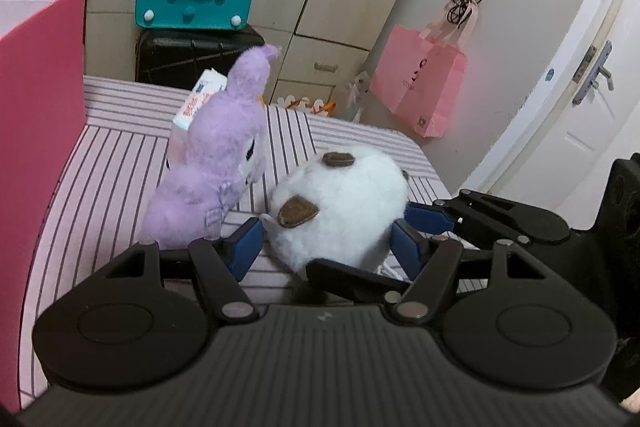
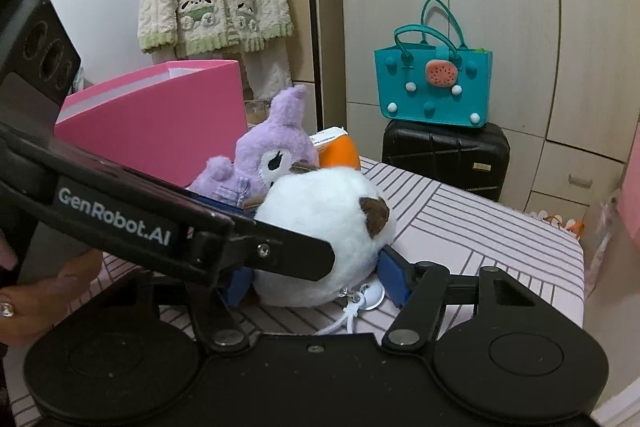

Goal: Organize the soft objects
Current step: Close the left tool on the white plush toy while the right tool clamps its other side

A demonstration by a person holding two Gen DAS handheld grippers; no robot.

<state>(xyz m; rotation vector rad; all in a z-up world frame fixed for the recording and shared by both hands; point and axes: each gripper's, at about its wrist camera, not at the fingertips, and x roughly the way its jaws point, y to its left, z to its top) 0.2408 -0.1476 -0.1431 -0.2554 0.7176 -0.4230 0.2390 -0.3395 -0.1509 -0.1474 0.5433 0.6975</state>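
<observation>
I am looking at the white plush [image 1: 338, 205] sitting on the striped tabletop [image 1: 120, 163], just beside the purple plush [image 1: 218, 155] and in front of the pink box [image 2: 160, 115]. Both claws are closing in on the same toy: my left claw [image 1: 332, 247] is spread wide with its blue pads [image 1: 246, 247] bracketing the plush's lower body, one pad brushing the fur, the other near it; I am not judging that a firm grip. My right claw [image 2: 316, 281] is likewise wide, its pads either side of the base, though the left claw's arm is crossing in front, so I cannot tell whether they are pressing. I am judging the toy light, squashy and fluffy, so it is likely giving under the pads and slipping if taken by fur alone. I am favouring a hold low across the round body, clear of the dangling keychain [image 2: 366, 297].
</observation>
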